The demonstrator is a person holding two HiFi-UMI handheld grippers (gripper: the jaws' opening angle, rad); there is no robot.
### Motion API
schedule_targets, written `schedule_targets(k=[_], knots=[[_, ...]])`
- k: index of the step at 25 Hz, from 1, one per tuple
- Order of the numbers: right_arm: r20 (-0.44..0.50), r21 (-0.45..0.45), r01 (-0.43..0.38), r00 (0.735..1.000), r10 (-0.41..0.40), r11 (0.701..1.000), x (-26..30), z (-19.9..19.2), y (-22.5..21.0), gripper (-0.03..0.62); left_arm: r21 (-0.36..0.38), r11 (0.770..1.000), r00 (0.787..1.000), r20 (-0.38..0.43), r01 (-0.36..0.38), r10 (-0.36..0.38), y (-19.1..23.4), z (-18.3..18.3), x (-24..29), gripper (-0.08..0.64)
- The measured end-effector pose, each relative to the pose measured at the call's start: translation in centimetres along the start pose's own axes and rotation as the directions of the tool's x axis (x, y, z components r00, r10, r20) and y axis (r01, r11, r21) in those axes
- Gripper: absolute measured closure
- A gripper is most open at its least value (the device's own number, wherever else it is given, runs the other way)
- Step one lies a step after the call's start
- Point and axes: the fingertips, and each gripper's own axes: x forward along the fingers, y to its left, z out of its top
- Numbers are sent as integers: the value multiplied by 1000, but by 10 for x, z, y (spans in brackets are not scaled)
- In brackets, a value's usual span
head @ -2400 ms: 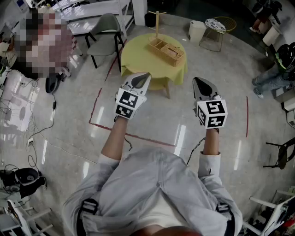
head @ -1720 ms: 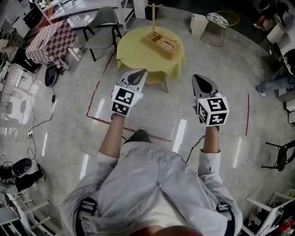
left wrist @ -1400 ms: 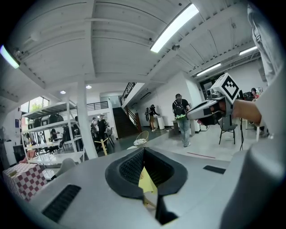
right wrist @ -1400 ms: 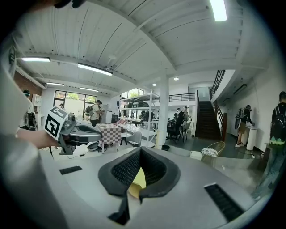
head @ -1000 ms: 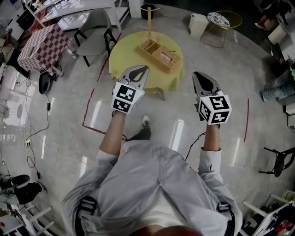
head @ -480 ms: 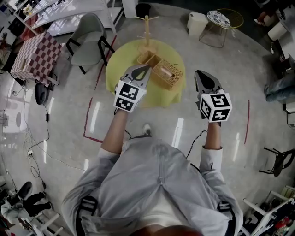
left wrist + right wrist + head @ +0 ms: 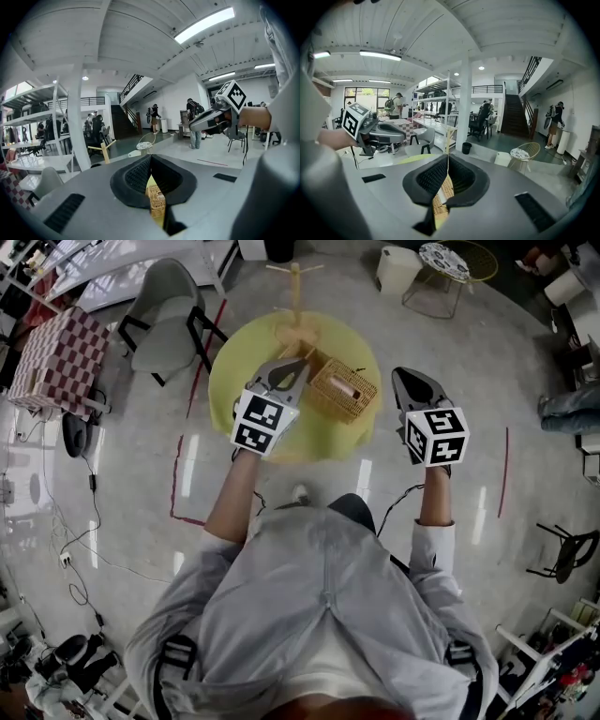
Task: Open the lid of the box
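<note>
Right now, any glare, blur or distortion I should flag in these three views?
Head view: fisheye bend, dark corners, glare streaks on the glossy floor; the box is sharp. Left gripper view: strong fisheye, black vignette, ceiling light strip blown out; the box shows only as a sliver between the jaws. Right gripper view: same vignette, bright ceiling lights, background legible.

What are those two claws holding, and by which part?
Nothing. The left gripper and right gripper are both shut and empty, clear of the wicker box on the yellow table.
</note>
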Motion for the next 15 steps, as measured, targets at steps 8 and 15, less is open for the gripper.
schedule_targets(k=[8,15], knots=[[-109,-4,-54,993,53,999,45,-36,-25,546,-55,999,998,-56,-4,1,11,-24,34,531],[-213,-21,-170,964,162,985,92,-71,-56,532,-98,994,992,-121,-51,39,16,-40,77,531]])
